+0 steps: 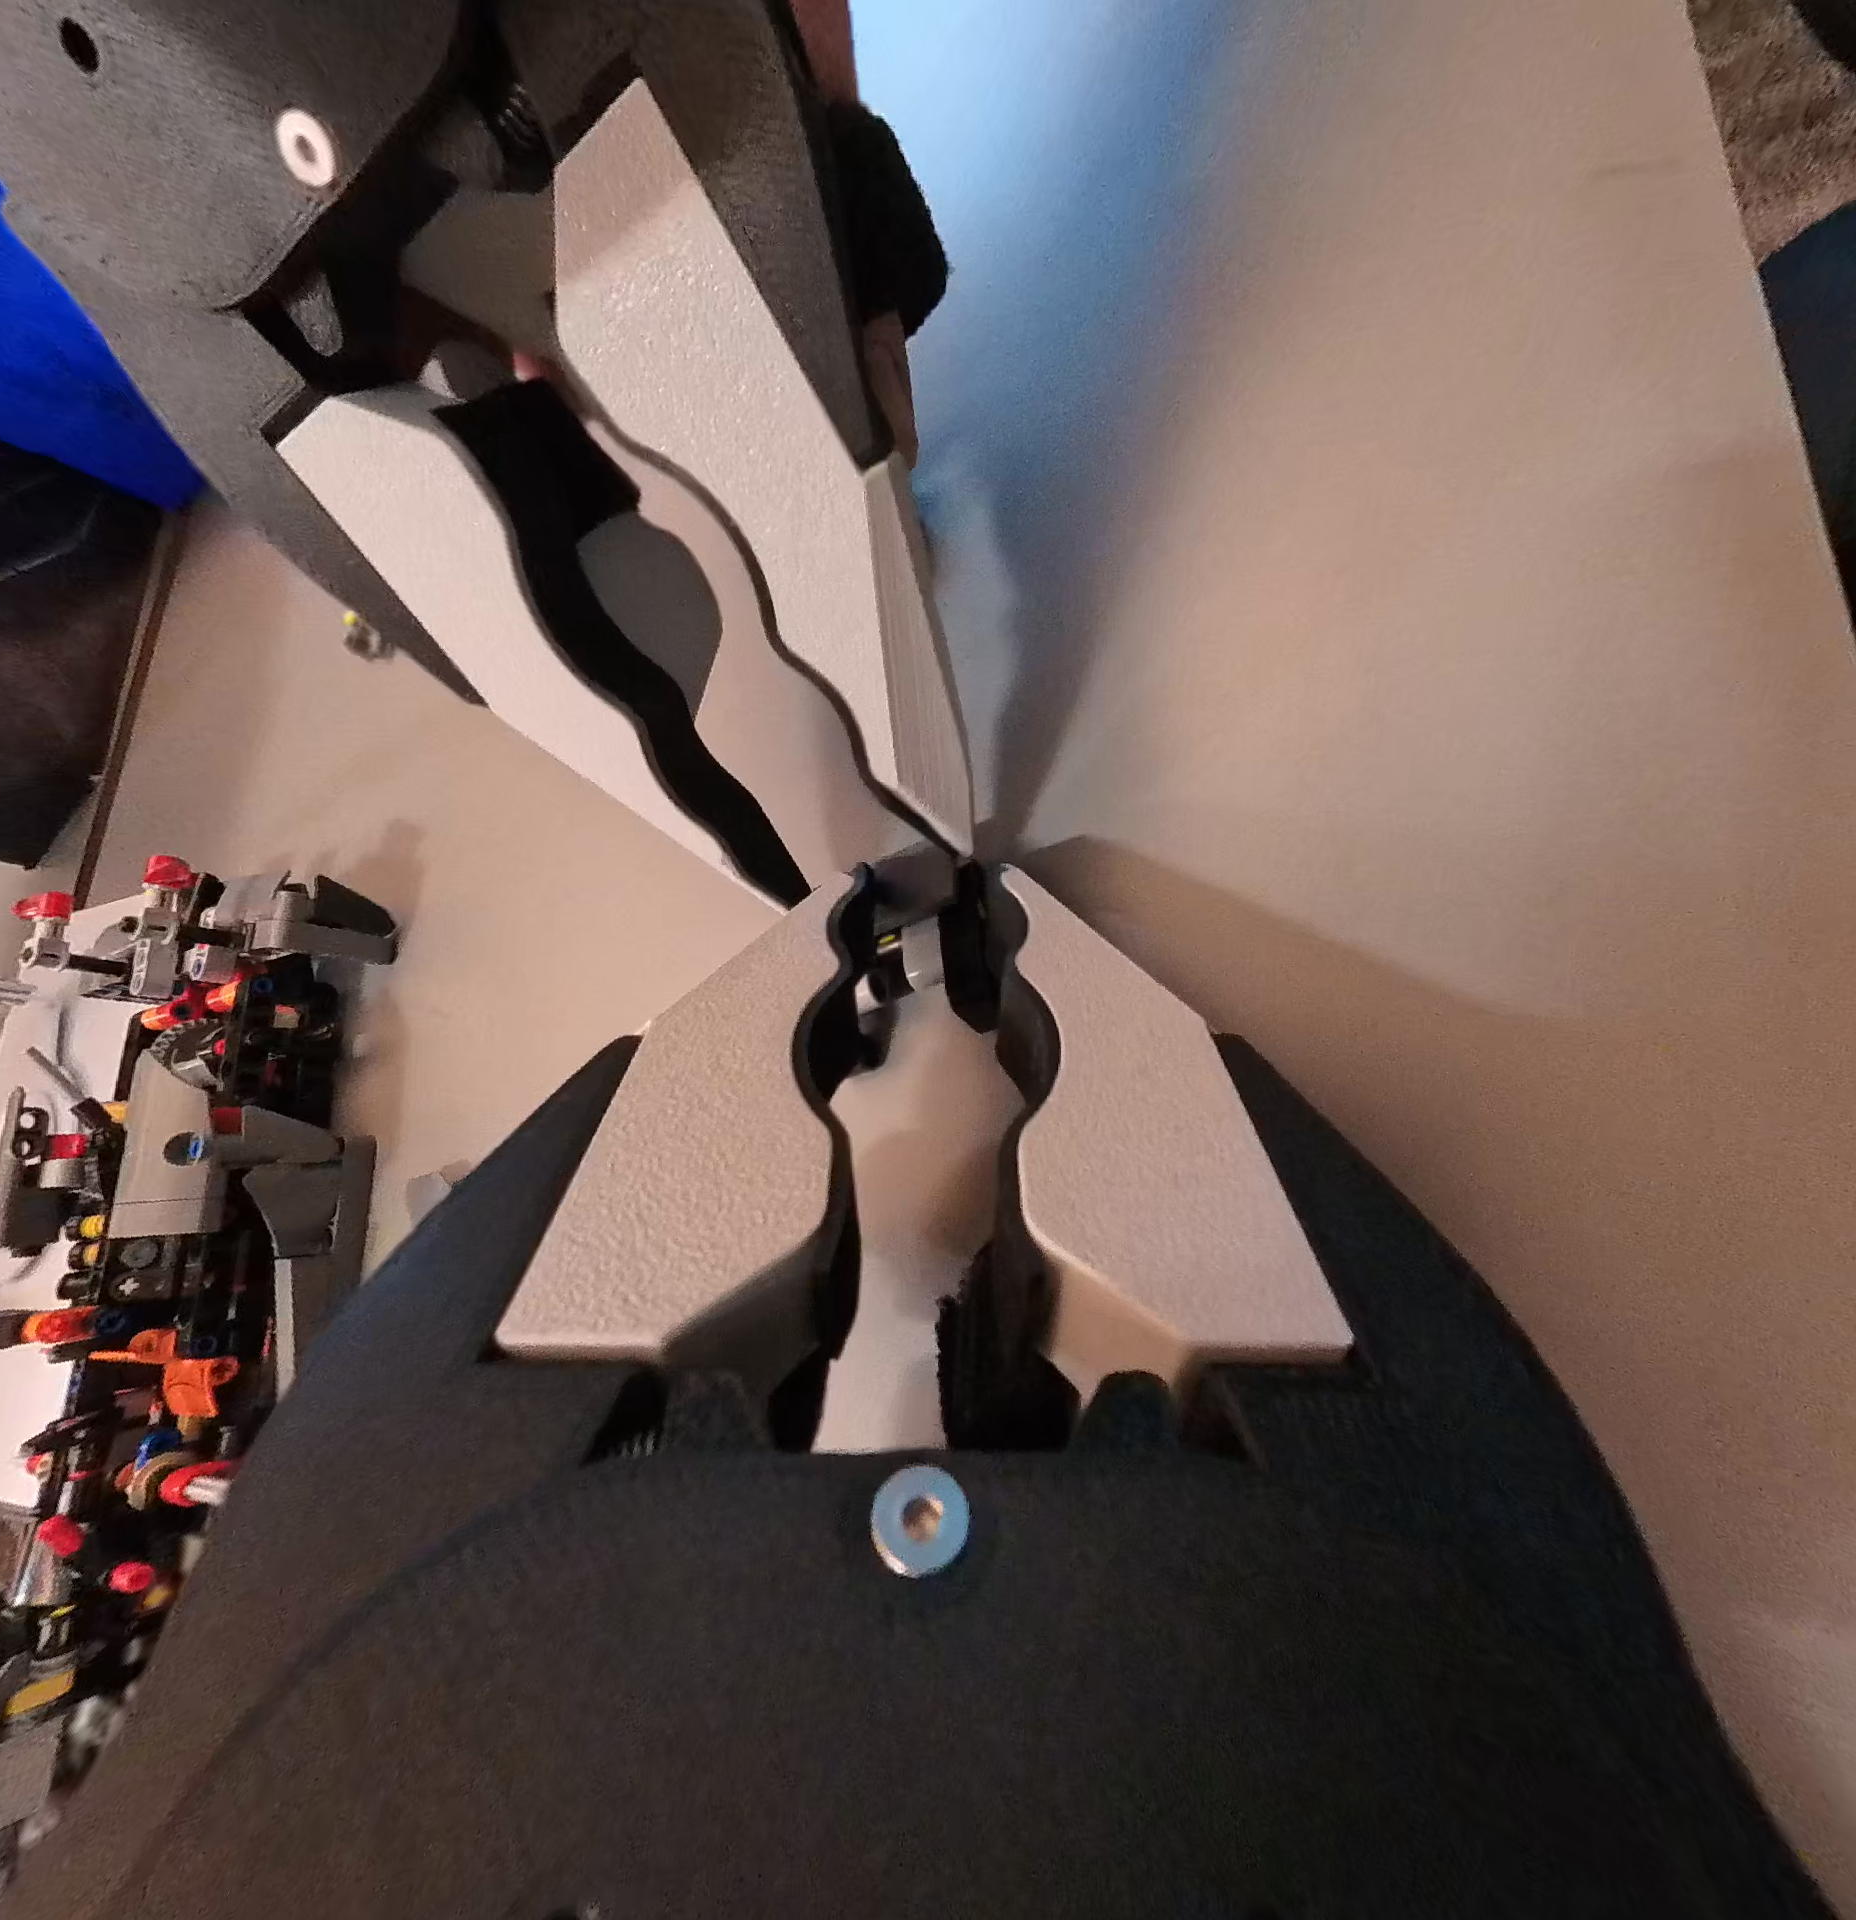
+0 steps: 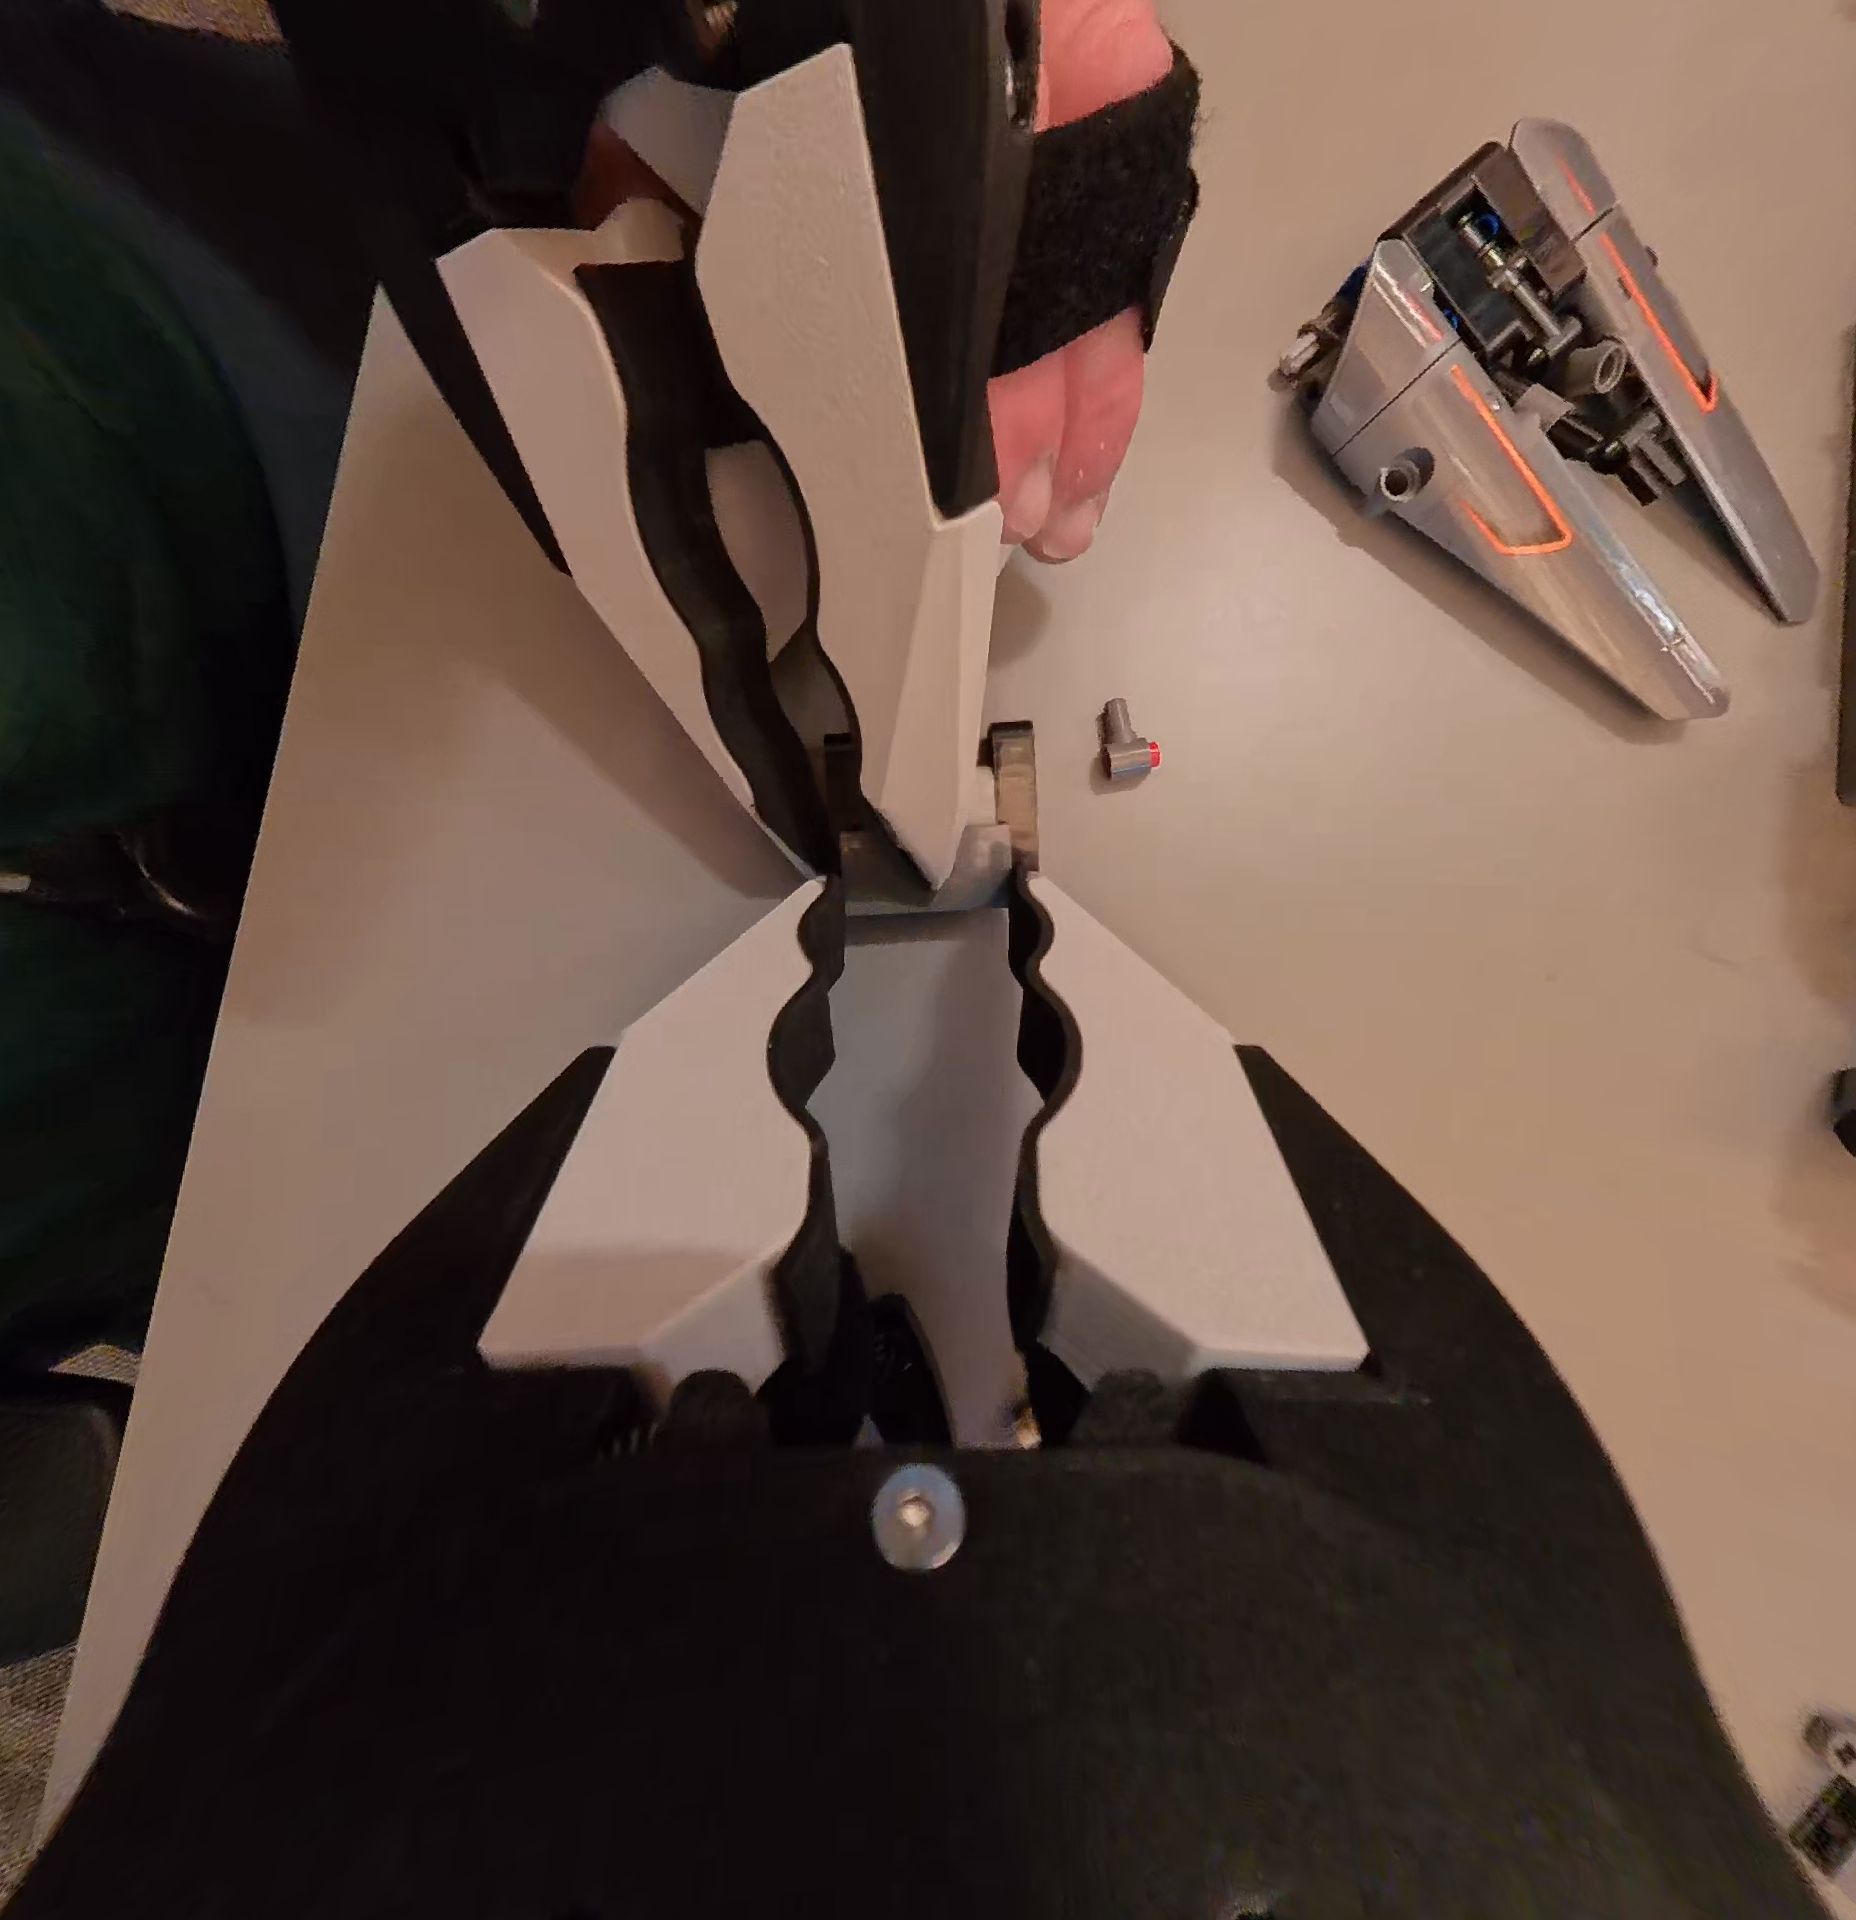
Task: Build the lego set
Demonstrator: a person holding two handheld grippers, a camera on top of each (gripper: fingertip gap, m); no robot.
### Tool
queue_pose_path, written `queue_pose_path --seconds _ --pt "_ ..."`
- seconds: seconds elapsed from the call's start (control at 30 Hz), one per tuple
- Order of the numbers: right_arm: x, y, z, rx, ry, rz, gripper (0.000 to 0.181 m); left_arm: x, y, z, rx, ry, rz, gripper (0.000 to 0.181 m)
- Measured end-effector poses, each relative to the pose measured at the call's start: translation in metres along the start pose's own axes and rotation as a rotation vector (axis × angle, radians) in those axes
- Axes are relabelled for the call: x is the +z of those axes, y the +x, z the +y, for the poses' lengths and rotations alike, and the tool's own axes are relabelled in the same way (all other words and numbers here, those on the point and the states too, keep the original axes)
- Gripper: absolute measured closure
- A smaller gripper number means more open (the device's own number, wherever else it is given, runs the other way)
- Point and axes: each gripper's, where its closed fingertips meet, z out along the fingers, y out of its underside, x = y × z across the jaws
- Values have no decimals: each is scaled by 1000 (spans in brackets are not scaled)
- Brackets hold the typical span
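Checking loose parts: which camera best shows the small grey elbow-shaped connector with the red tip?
The right wrist view: the small grey elbow-shaped connector with the red tip lies unobstructed on the table. The left wrist view does not show it.

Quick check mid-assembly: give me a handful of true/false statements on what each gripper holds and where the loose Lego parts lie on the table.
1. The left gripper is clamped on a small grey and black Lego piece. True.
2. The right gripper is wide open and holds nothing. False: its fingertips close on a grey Lego part, and the left gripper's tips meet it there.
3. A small grey connector with a red end lies loose on the beige table. True.
4. The silver wedge-shaped Lego assembly with orange stripes is held in a gripper. False: it lies on the table, apart from both.
5. A large multicoloured Lego build lies at the left in the left wrist view. True.
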Motion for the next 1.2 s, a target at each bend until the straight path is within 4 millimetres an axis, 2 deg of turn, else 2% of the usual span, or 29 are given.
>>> queue_pose_path --seconds 0.5,0.77,0.83,1.2 --pt "-3 5 -8 -50 64 24 152 -5 -9 -2 -37 50 -59 168" --pt "2 7 -12 -97 63 -8 152 -7 -8 4 -34 3 -84 168" --pt "5 6 -10 -107 47 -24 152 -4 -3 7 -22 -24 -63 160" --pt "6 11 -10 -96 23 -41 152 -3 -9 10 -32 -42 -101 163"
